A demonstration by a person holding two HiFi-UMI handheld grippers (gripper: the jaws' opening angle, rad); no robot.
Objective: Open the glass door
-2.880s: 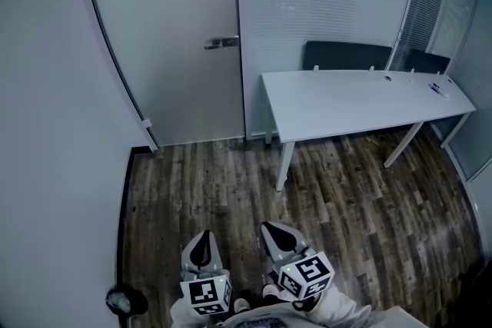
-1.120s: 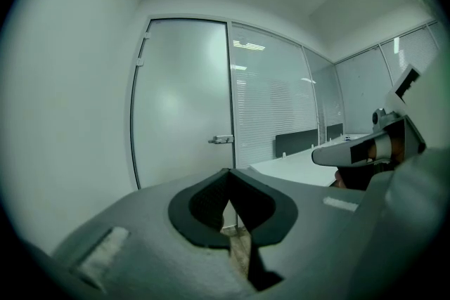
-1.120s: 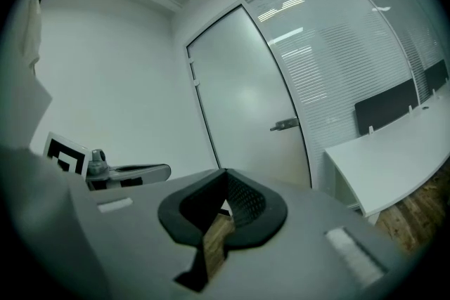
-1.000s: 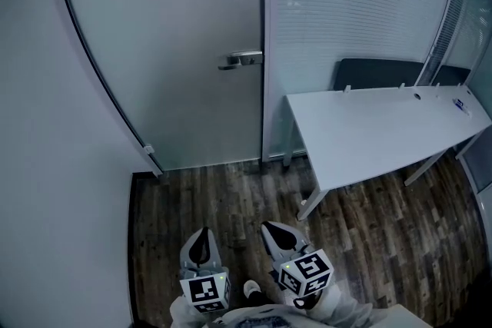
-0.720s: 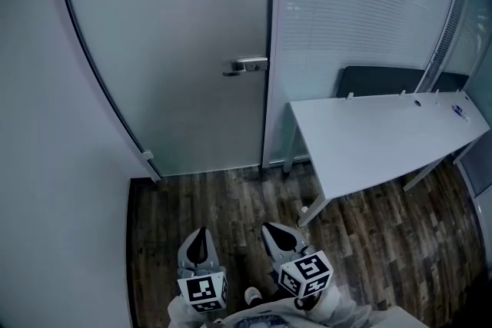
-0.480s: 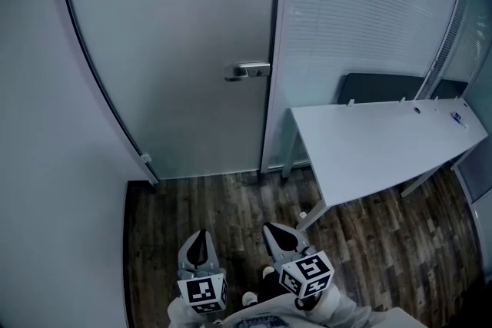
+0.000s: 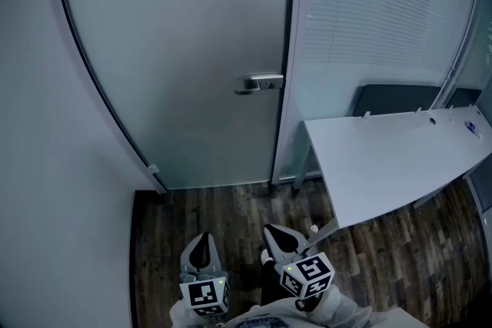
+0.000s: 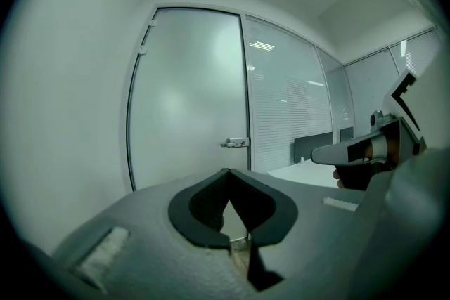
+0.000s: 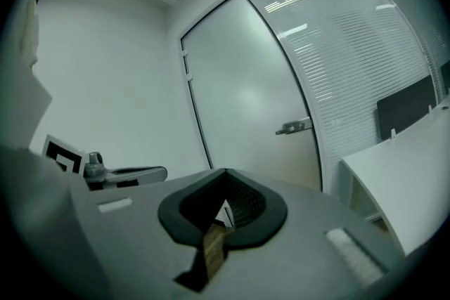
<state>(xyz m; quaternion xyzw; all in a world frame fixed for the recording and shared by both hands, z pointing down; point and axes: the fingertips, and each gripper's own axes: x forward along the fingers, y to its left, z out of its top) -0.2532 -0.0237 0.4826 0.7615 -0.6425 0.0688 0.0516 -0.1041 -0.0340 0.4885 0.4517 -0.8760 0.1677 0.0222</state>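
The glass door point(image 7: 184, 65) fills the head view from ten to twelve o'clock. It is frosted, upright and closed against its frame, with its long axis vertical. Two small hinge clips sit on its nine o'clock edge. Its lever handle point(image 7: 261, 82) is mounted at the three o'clock edge, lies level, and its free end points towards nine o'clock, across the pane.

Both grippers are low at six o'clock above the wood floor point(image 7: 192, 211), well apart from the door and aimed at it. The left hand-held gripper point(image 7: 201, 239) has its jaws closed tip to tip, with nothing between them. The right hand-held gripper point(image 7: 275, 231), just beside it towards three o'clock, is likewise pinched together and empty.

A white tabletop point(image 7: 392, 157) stands at three o'clock, beside a slatted glass partition point(image 7: 377, 11), with dark chair backs point(image 7: 400, 97) behind it. A plain white wall point(image 7: 46, 165) runs along nine o'clock.
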